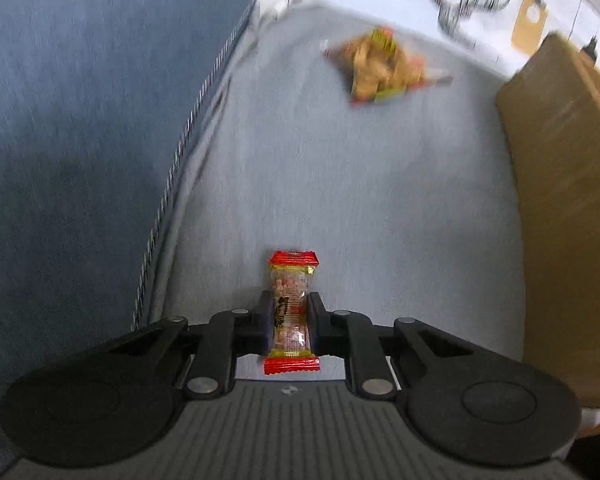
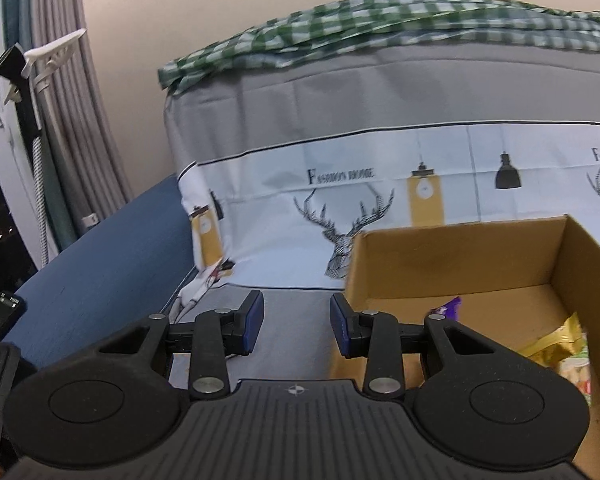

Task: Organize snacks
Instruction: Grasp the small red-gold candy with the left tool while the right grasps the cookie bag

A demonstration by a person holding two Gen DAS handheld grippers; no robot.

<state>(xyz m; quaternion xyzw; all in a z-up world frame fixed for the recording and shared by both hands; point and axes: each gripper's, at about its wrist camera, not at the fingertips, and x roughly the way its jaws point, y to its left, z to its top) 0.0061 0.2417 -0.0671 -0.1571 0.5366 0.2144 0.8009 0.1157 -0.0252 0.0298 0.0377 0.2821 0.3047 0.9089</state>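
With some snacks (image 2: pixel 562 354) already boxed (image 2: pixel 452 256), the left tongs (image 1: pixel 291 312) clenched a wrapped bar (image 1: pixel 292 312), the right tongs (image 2: pixel 297 322) gaped empty, and a loose packet (image 1: pixel 382 66) remained.

Your left gripper (image 1: pixel 290 312) and right gripper (image 2: pixel 297 322) look alike: matte black bodies with a ribbed grey top plate bearing a small compass-like mark. Two round black discs flank each plate. Black linkage arms pivot on silver round pins. Your right gripper's fingers (image 2: pixel 253 320) carry dark blue pads.
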